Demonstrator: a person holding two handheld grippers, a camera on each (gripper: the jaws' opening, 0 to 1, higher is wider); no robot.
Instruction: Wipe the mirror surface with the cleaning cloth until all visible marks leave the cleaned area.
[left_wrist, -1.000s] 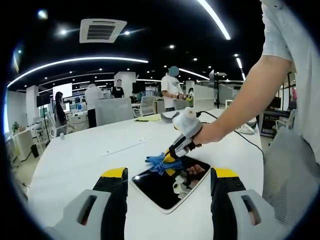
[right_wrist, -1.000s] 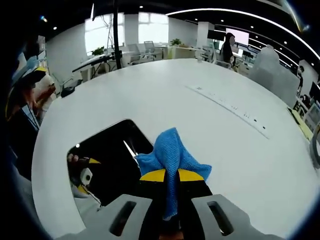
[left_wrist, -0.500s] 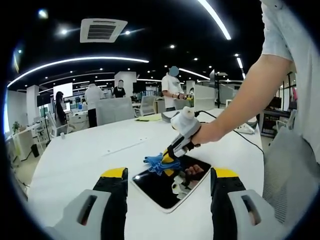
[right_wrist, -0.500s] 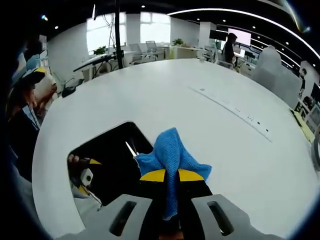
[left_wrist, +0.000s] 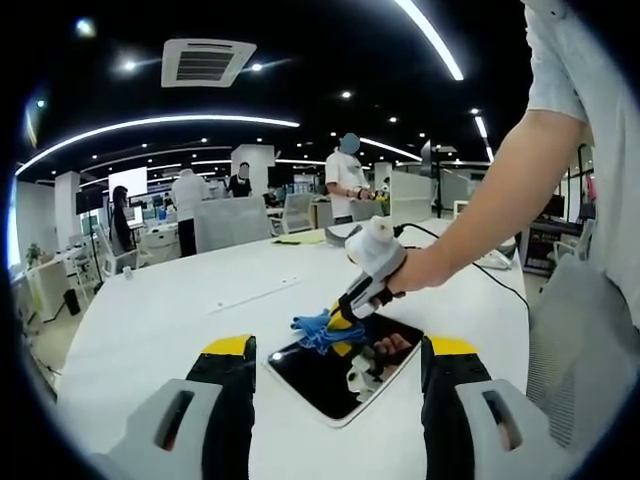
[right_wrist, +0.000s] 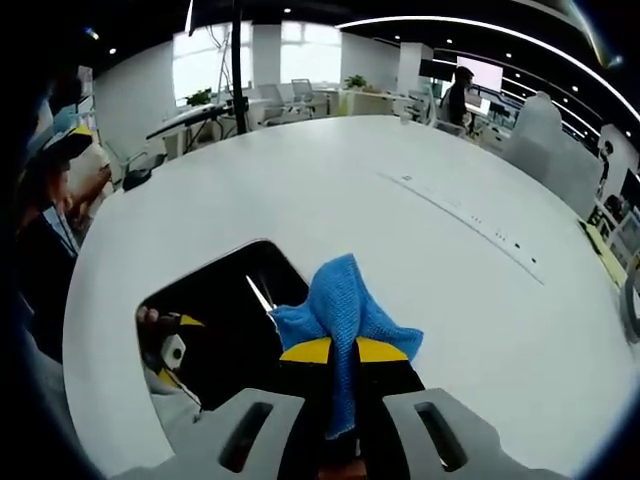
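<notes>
In the left gripper view, the left gripper (left_wrist: 340, 400) hangs nearest, jaws wide apart and empty, framing the mirror (left_wrist: 330, 378) just beyond them. The mirror lies flat on the white table (left_wrist: 150, 320), a dark rounded rectangle whose long axis runs from near-left to far-right in this view. It looks thin, hard and slick, likely fragile at the edges, so it is best left lying and steadied only by its rim.

At the mirror's far edge the right gripper (left_wrist: 342, 318) is clamped on the cloth (left_wrist: 318, 330). In the right gripper view the cloth (right_wrist: 345, 310) is pinched at a bunched fold between the closed jaws, its loose blue end fanning forward over the mirror's (right_wrist: 215, 320) corner. It seems soft, light and limp, and will drag rather than push. No marks can be made out on the glass.
</notes>
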